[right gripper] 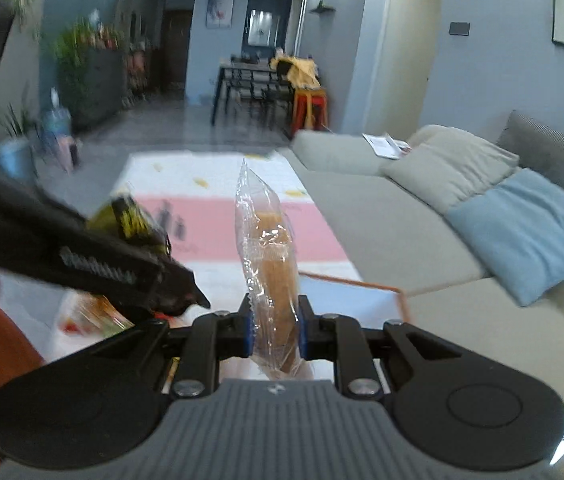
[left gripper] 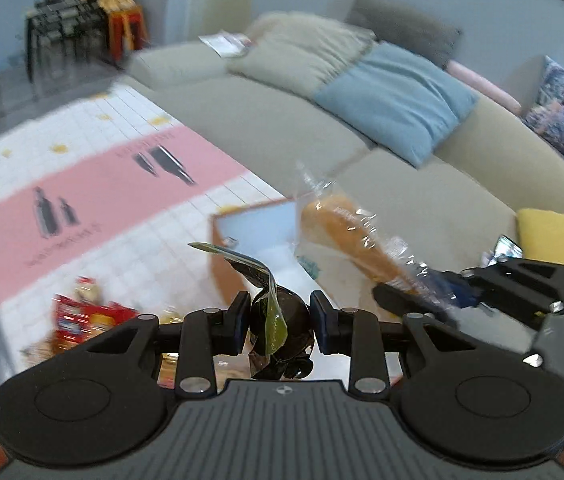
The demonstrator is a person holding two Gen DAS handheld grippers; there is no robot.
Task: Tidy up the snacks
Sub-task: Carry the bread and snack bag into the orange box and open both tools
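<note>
Above table (left gripper: 94,184), bread packet (right gripper: 270,264) upright (clamped low), long axis vertical

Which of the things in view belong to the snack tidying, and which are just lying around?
Part of the job:
- dark snack packet in the left hand-held gripper
- wrapped bread in the right hand-held gripper
- orange-rimmed box
- red snack packs

Just lying about:
- blue cushion
- papers on the sofa
- yellow cushion

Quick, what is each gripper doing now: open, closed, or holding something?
Left gripper: closed on a dark snack packet with a green label.
Right gripper: closed on a clear-wrapped bread snack.
</note>
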